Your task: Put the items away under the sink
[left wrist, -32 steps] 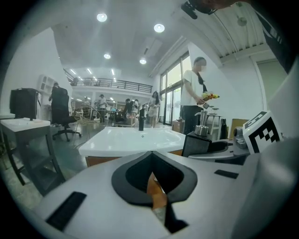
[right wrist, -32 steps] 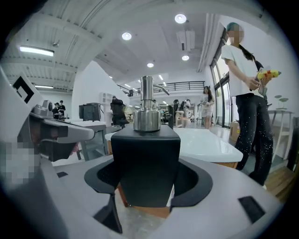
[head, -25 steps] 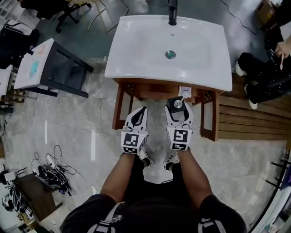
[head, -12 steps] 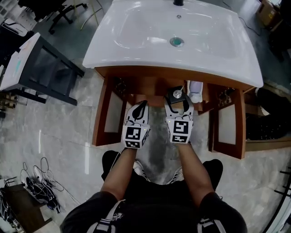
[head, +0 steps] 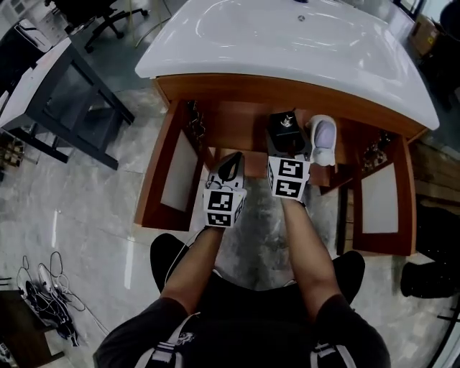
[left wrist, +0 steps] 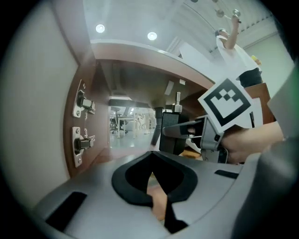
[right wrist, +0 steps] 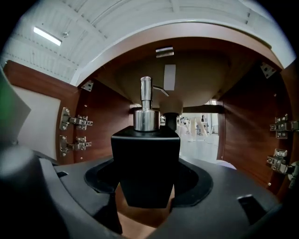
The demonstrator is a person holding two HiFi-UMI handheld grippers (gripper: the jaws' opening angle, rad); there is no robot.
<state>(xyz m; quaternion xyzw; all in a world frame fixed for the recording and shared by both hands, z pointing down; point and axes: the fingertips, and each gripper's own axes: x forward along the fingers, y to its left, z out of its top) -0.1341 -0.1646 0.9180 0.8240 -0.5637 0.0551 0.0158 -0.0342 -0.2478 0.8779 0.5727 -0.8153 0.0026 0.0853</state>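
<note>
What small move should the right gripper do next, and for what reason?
Probably lower the right gripper a little until the dispenser stands on the cabinet floor, beside the white bottle. The gripper holds the dispenser upright inside the open cabinet, and bare wood shows beneath its base.

A dark-framed table (head: 75, 108) stands on the grey marble floor (head: 93, 215) at upper left, an office chair (head: 100, 18) above it; cables (head: 47, 305) lie tangled at lower left.

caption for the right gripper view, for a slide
Right gripper holds a black pump dispenser upright at the open wooden cabinet
</note>
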